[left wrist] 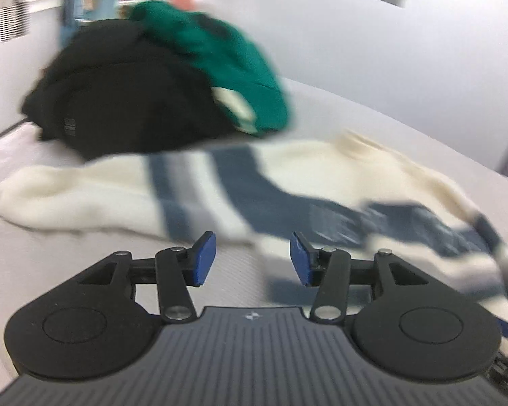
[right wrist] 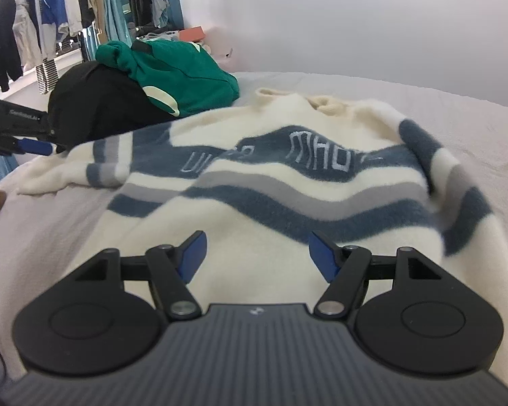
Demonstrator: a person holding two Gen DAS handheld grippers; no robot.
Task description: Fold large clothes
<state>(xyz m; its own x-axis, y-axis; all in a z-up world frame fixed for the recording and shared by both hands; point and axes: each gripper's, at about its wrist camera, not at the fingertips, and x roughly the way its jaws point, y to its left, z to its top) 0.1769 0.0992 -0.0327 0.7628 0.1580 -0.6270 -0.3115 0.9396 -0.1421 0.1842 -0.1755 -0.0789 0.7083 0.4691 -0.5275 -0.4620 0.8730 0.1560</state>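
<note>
Spread across a pale grey bed (right wrist: 440, 101), a cream sweater (right wrist: 254, 237) with blue and grey stripes lies mostly flat, its collar toward 12 o'clock in the right wrist view and one sleeve trailing off toward 9 o'clock. Only that sharp right wrist view shows the pale lettering stitched into the blue chest band and a rack of hanging clothes (right wrist: 50, 10) at 11 o'clock, along with the left gripper (right wrist: 34, 147) reaching in from 9 o'clock beside the sleeve; whether it touches the fabric cannot be told. The right gripper (right wrist: 257, 253) hovers over the sweater's cream lower body, its blue pads (right wrist: 323, 257) standing apart with nothing between them. The left wrist view is heavily blurred; it sees the sweater (left wrist: 84, 193) side-on, with the sleeve at 9 o'clock and the collar near 1 o'clock. There the left gripper (left wrist: 253, 258) also has its jaws apart and empty, above bare bedding near the sweater's edge. Both views show a black garment (right wrist: 98, 108) with a green garment (right wrist: 186, 74) heaped on it at 11 o'clock, just beyond the sweater.
</note>
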